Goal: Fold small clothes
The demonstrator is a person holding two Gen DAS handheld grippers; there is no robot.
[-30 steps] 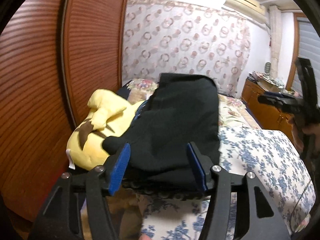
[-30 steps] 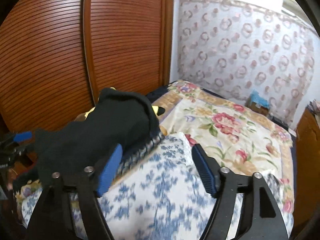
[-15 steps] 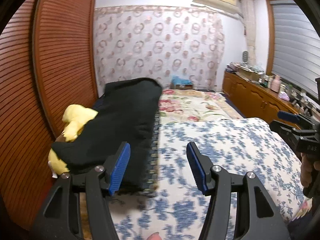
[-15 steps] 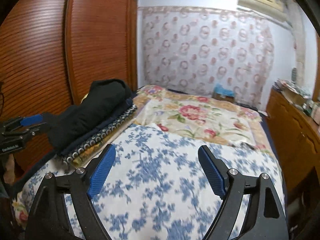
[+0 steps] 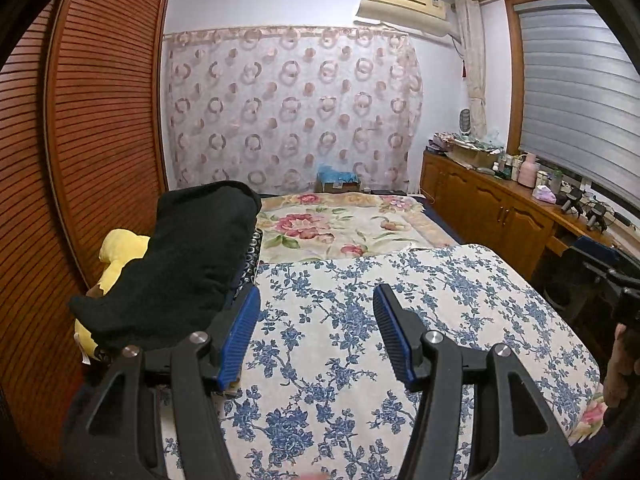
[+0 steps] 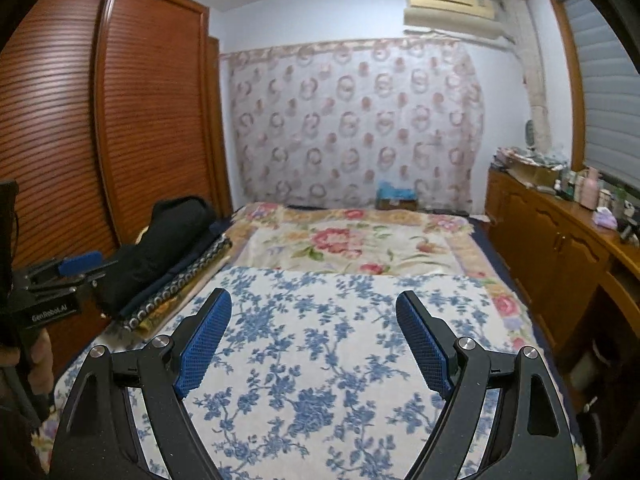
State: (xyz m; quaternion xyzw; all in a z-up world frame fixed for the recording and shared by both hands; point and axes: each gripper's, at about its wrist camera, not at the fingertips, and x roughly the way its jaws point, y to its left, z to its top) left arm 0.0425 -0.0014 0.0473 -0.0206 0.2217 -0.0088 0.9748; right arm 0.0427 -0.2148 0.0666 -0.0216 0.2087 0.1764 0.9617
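A folded black garment (image 5: 188,264) lies on a pile at the bed's left edge, over a yellow plush toy (image 5: 116,252); it also shows in the right wrist view (image 6: 160,240). My left gripper (image 5: 316,328) is open and empty, to the right of the garment, above the blue-flowered cover (image 5: 360,320). My right gripper (image 6: 314,340) is open and empty above the same cover (image 6: 320,340). The left gripper shows at the left of the right wrist view (image 6: 60,280).
A patterned folded cloth (image 6: 188,276) lies under the black garment. A rose-patterned blanket (image 6: 344,244) covers the far half of the bed. A wooden wardrobe (image 5: 92,120) stands left, a cluttered wooden cabinet (image 6: 560,232) right.
Both grippers have drawn back and swung right, away from the black garment, which stays on the pile at the left. Both views now face down the bed.
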